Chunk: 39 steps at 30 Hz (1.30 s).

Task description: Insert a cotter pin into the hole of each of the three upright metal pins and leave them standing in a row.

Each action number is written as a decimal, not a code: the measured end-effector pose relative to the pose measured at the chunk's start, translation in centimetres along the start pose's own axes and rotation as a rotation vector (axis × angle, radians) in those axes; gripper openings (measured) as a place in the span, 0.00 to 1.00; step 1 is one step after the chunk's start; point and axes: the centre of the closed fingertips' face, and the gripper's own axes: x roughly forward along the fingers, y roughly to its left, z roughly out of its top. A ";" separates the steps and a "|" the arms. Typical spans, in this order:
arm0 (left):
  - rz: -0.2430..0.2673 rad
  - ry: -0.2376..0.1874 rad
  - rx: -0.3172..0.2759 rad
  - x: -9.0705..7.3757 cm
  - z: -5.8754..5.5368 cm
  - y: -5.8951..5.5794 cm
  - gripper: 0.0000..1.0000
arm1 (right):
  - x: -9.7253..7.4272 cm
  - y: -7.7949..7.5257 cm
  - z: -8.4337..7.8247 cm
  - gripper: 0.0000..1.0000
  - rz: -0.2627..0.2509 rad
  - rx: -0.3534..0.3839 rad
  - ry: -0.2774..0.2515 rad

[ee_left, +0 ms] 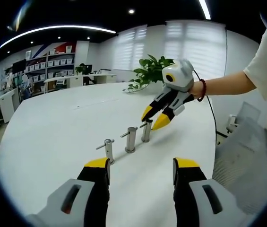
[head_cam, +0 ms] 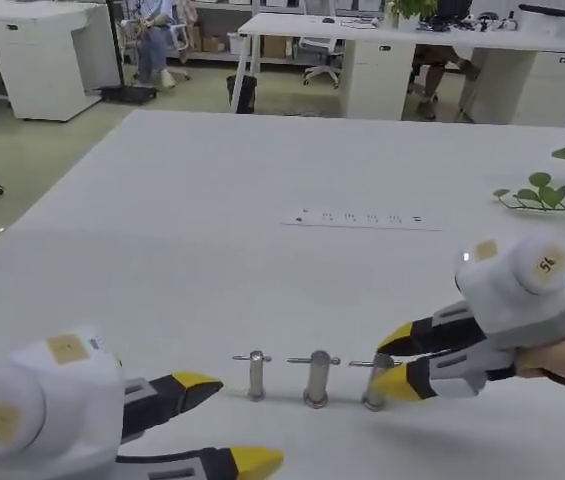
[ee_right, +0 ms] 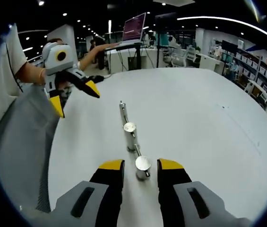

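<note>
Three upright metal pins stand in a row on the white table [head_cam: 262, 250]: left pin [head_cam: 255, 376], middle pin [head_cam: 317, 379], right pin [head_cam: 374, 383]. A thin cotter pin [head_cam: 301, 360] crosses the top of each. My right gripper [head_cam: 394, 362] is open, with its yellow jaws on either side of the right pin [ee_right: 143, 165] and small gaps showing. My left gripper [head_cam: 227, 422] is open and holds nothing. It hovers just in front of and left of the left pin [ee_left: 108, 150]. The right gripper [ee_left: 153, 118] also appears at the far end of the row.
A flat white strip [head_cam: 362, 218] lies further back on the table. A leafy plant [head_cam: 562, 185] reaches in from the right edge. Desks, chairs and a seated person [head_cam: 152, 30] are beyond the table's far edge.
</note>
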 end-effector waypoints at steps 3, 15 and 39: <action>0.023 0.006 -0.011 -0.3 -0.1 0.6 0.54 | -0.9 0.0 0.1 0.38 -0.045 0.041 -0.007; 0.073 0.023 -0.013 -1.4 0.3 1.4 0.64 | -3.4 2.7 0.5 0.59 -0.139 0.159 -0.105; 0.169 0.046 -0.029 -3.8 0.2 1.7 0.81 | -5.8 5.2 -1.3 0.80 -0.292 0.358 -0.231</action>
